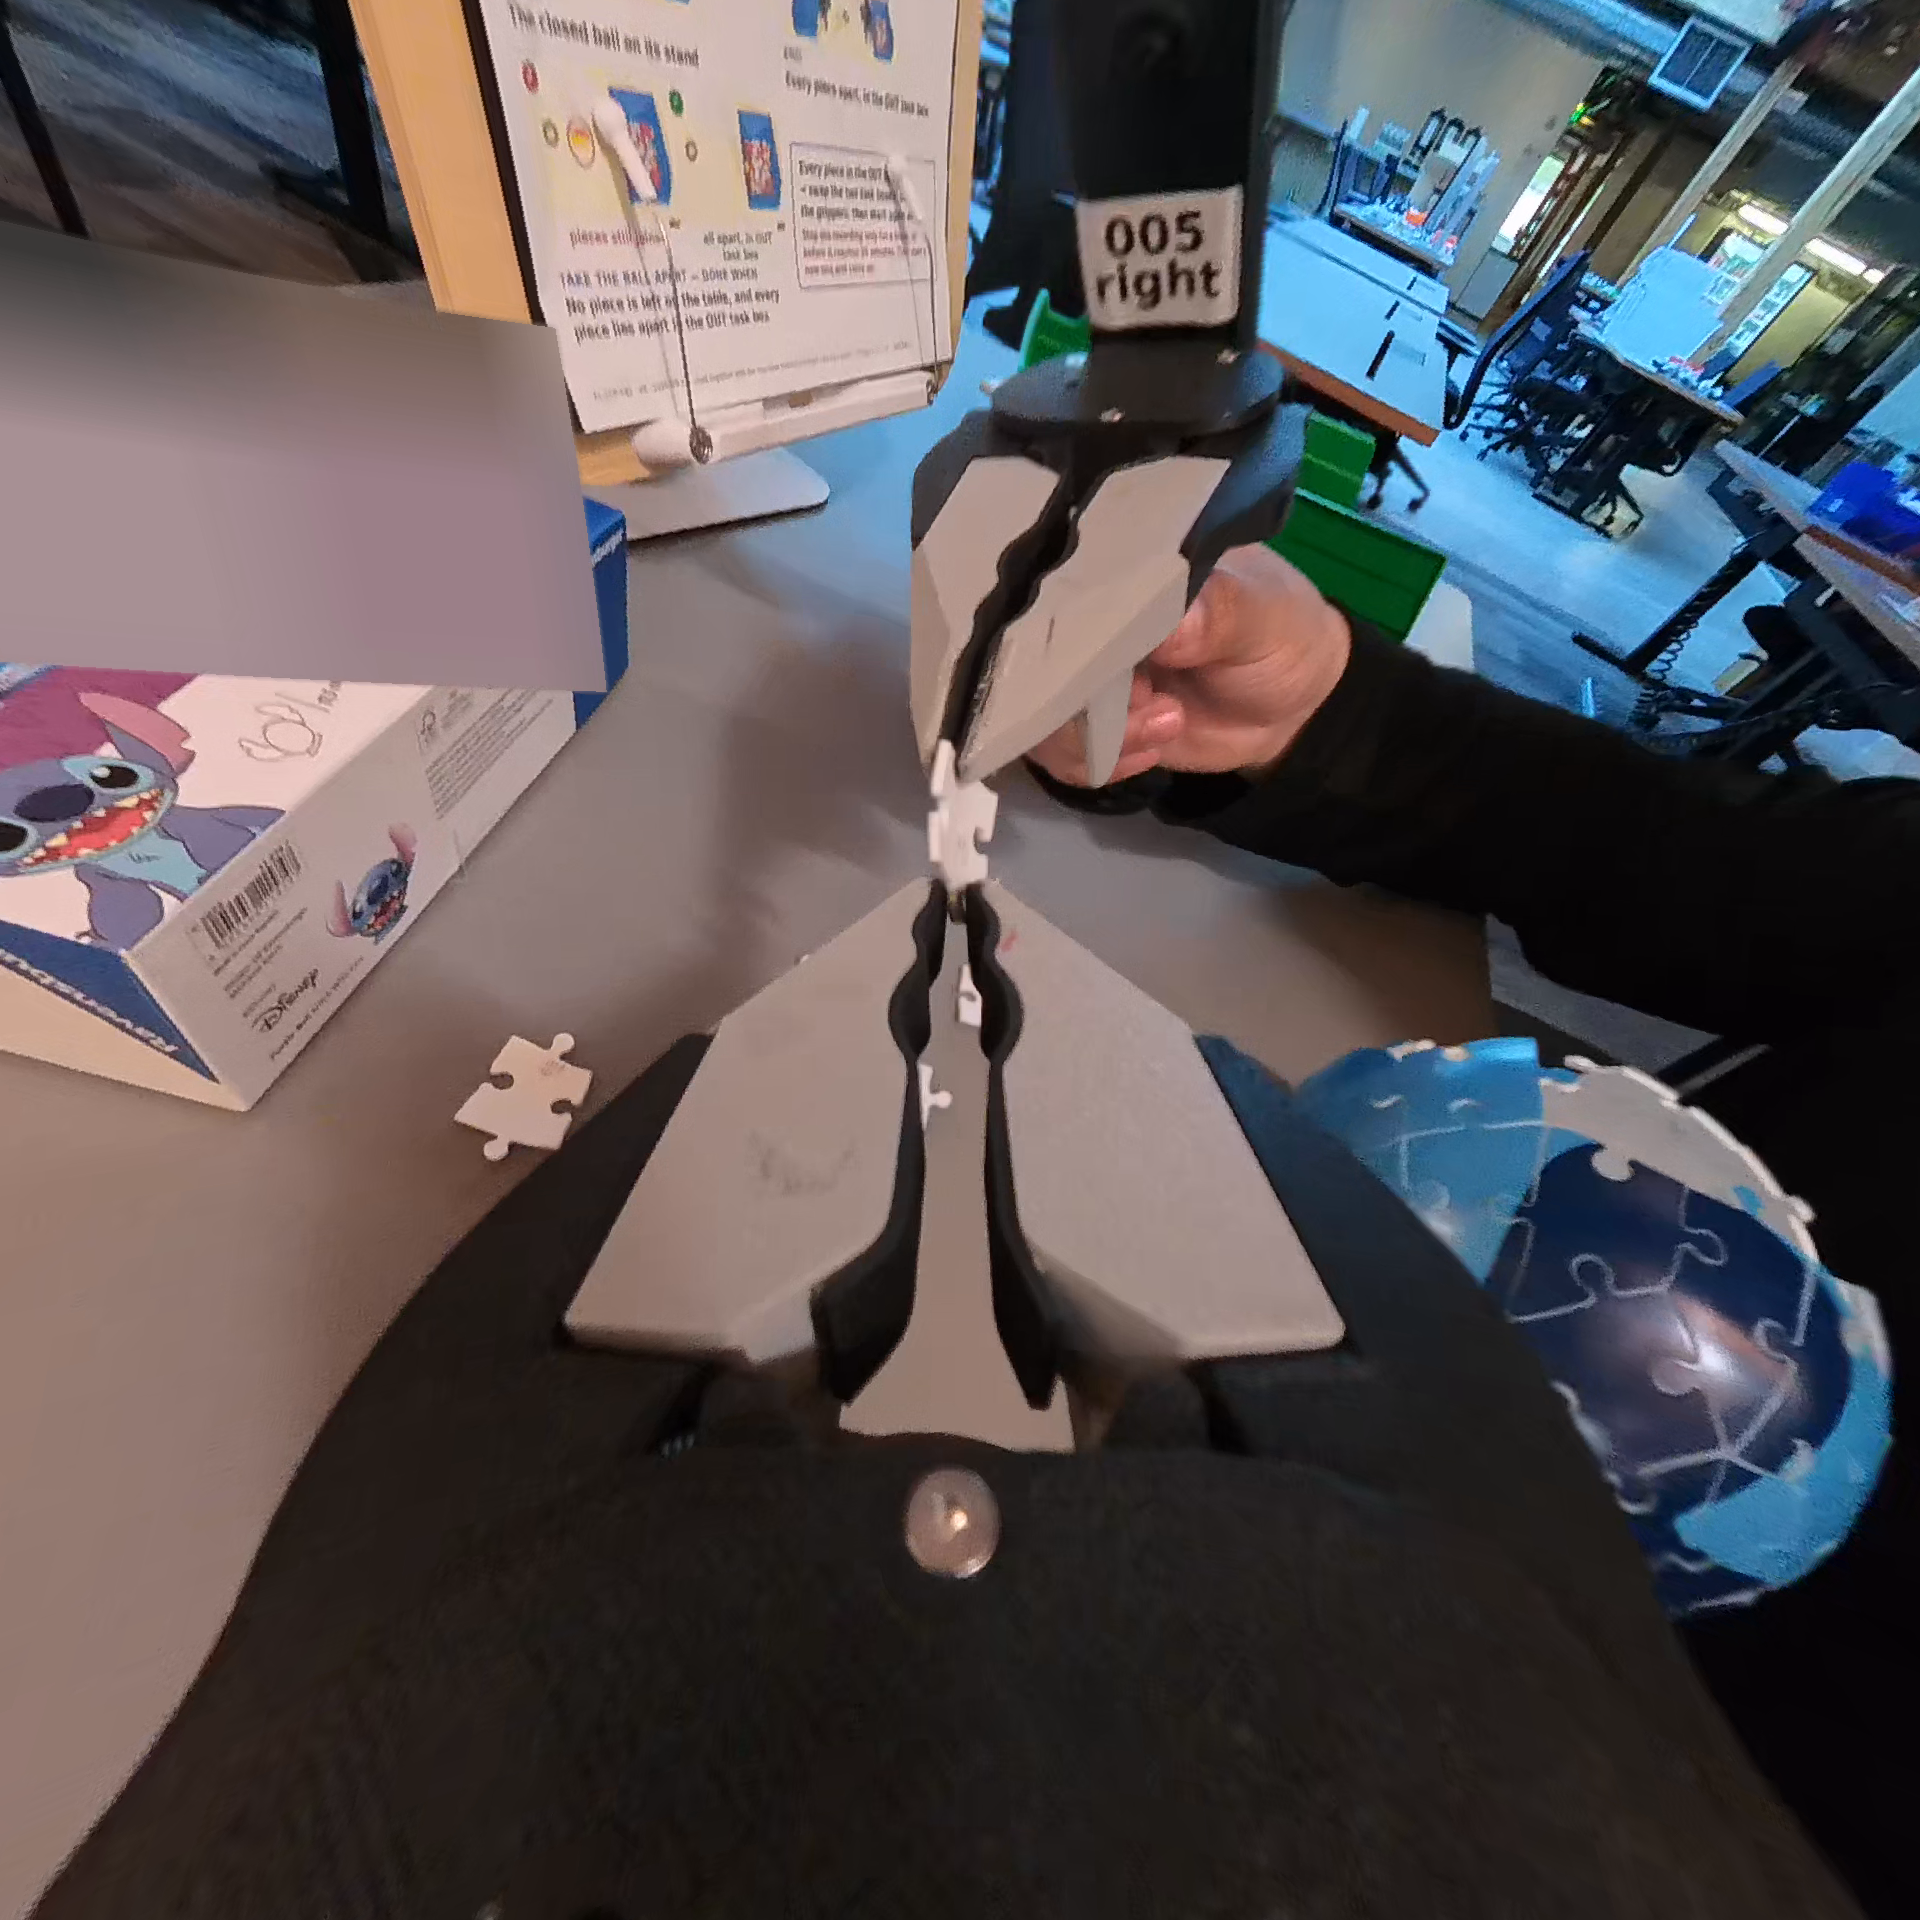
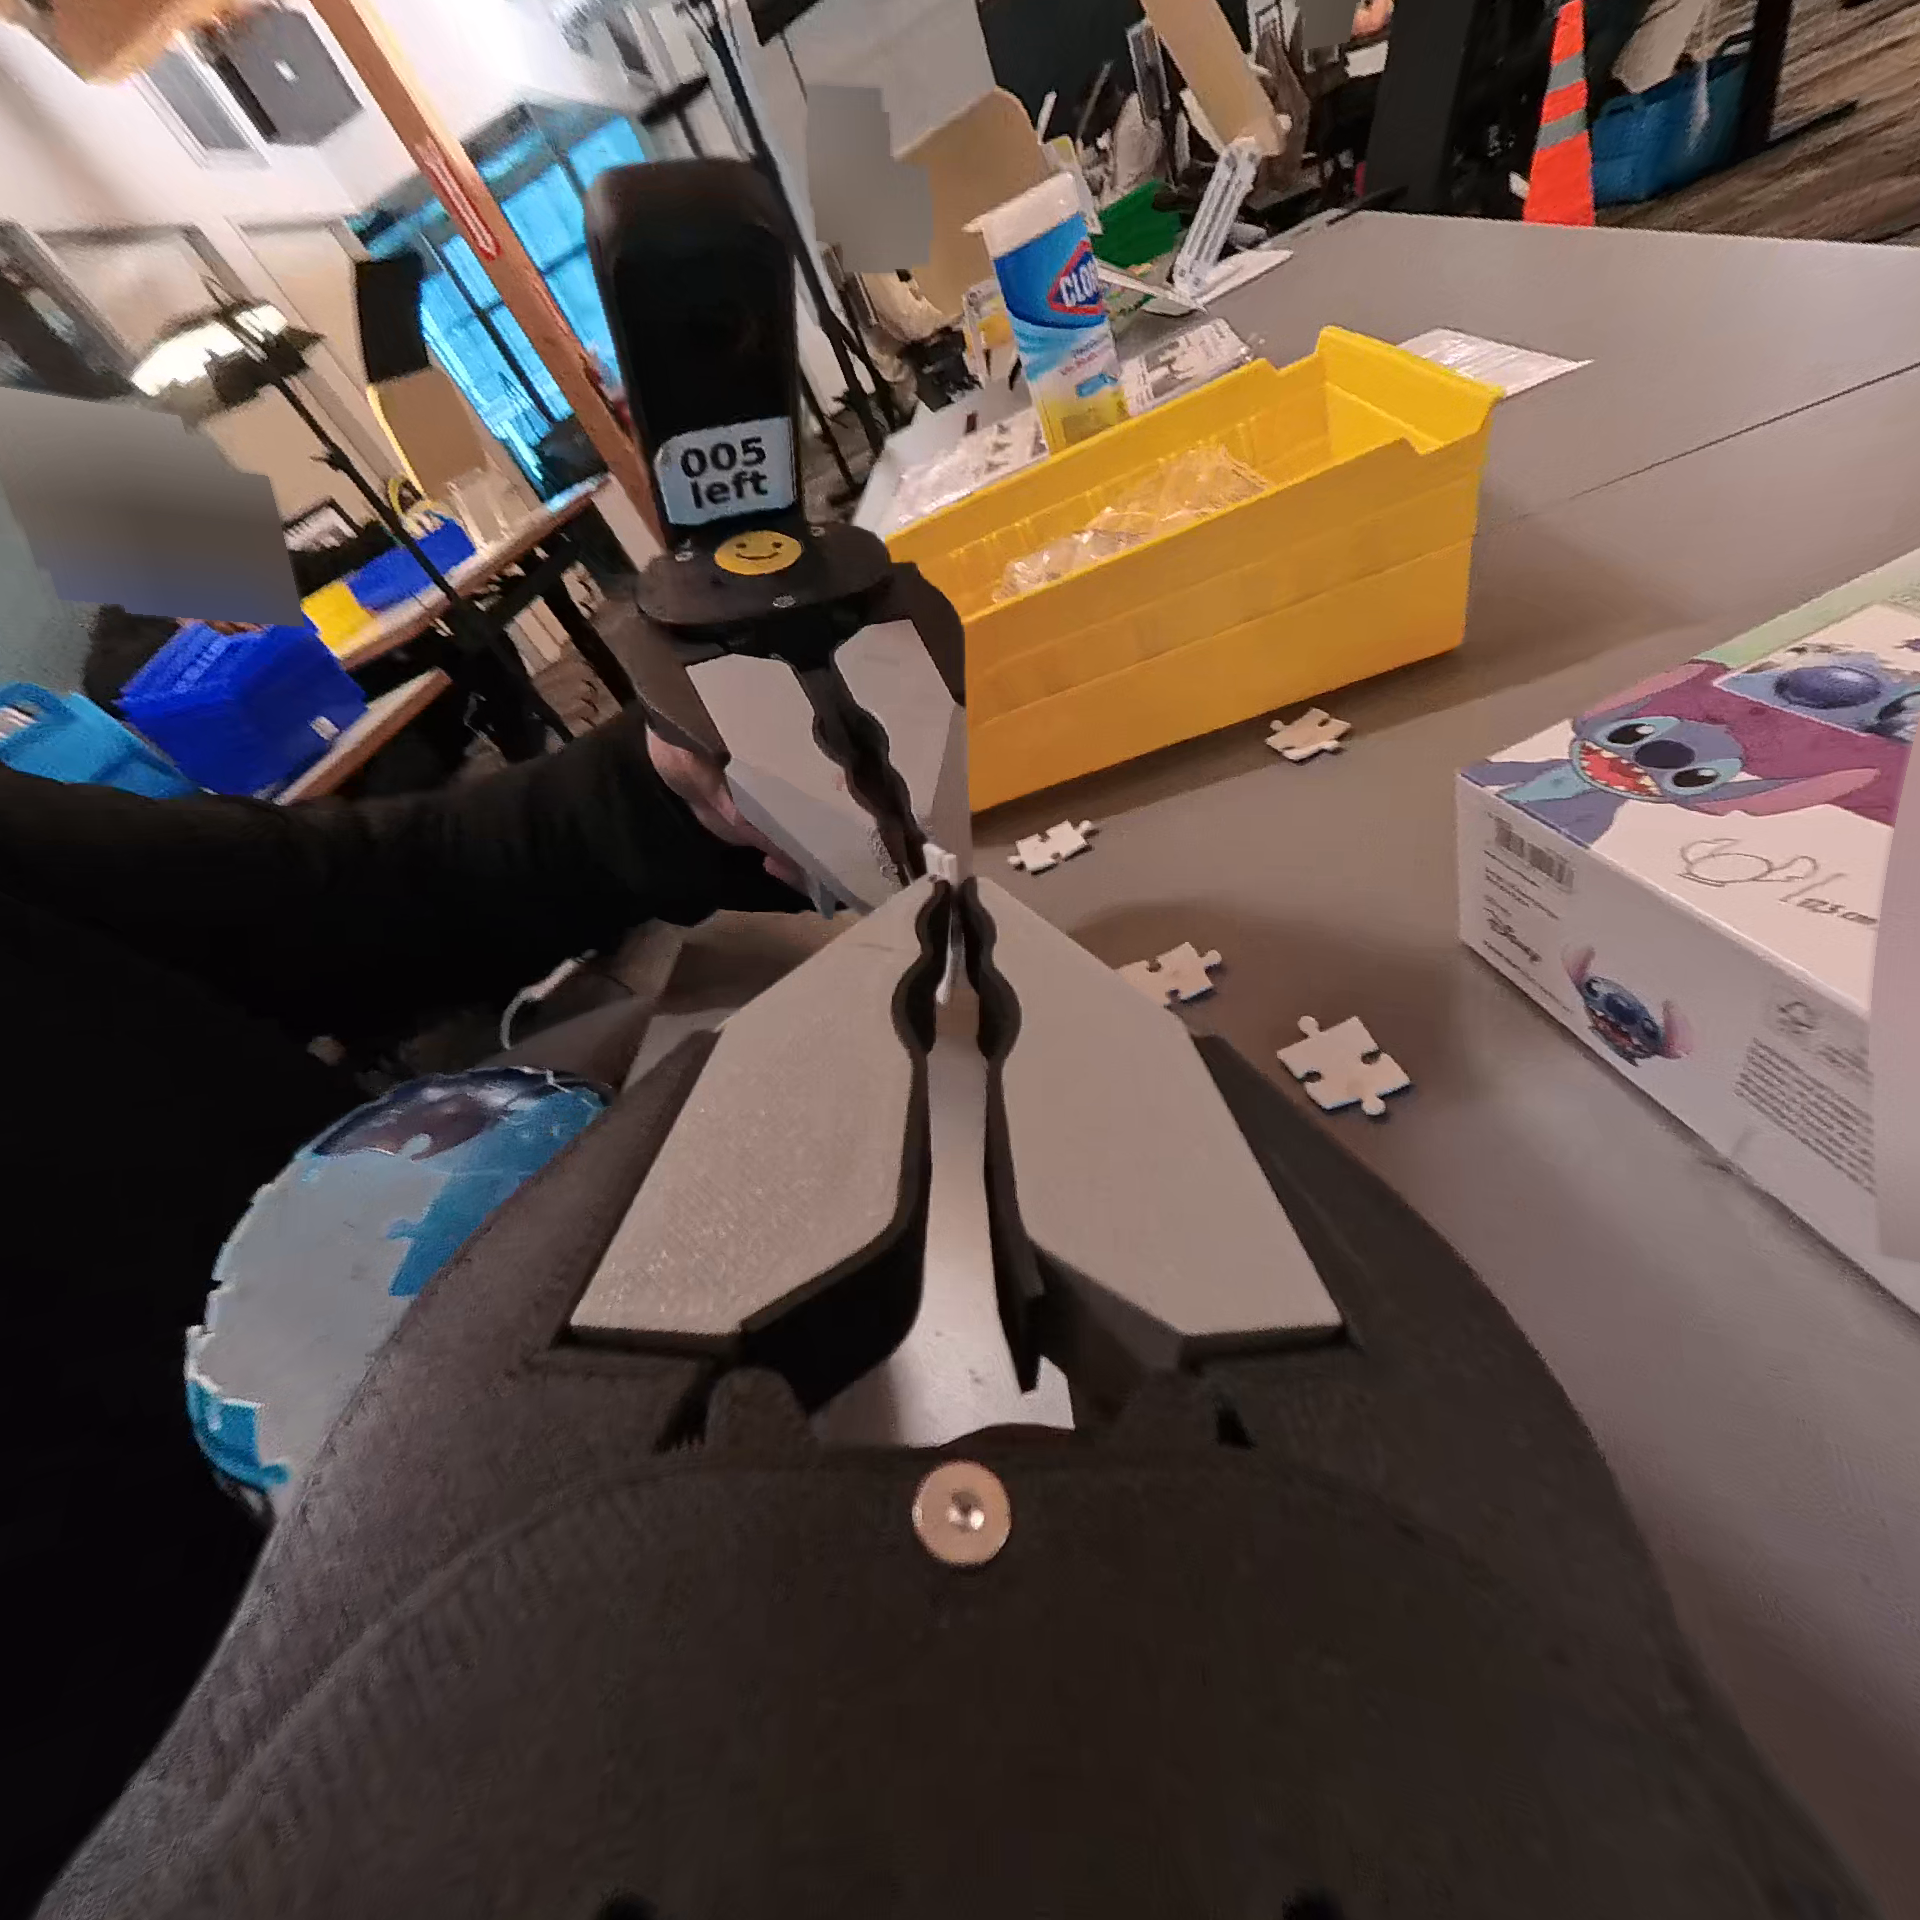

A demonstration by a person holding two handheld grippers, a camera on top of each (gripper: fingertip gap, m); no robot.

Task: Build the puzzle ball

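1. Our left gripper (image 1: 954, 902) is pinched nearly closed on the lower edge of a small white jigsaw-shaped puzzle piece (image 1: 961, 826).
2. Our right gripper (image 2: 948, 891) meets it tip to tip, its fingers clamped tight on the same white piece from the opposite edge, so both hold it above the grey counter (image 1: 665, 862).
3. The partly built blue puzzle ball (image 1: 1621, 1309) sits close to us, beside the grippers, its jagged white open rim showing.
4. Loose white puzzle pieces (image 2: 1340, 1062) lie scattered on the counter, one beside our left gripper (image 1: 525, 1093).
5. A white cardboard box with a blue cartoon creature (image 2: 1704, 894) rests nearby.
6. Farther off stand a long yellow plastic bin (image 2: 1205, 582) and an instruction sheet on a wooden stand (image 1: 727, 197).
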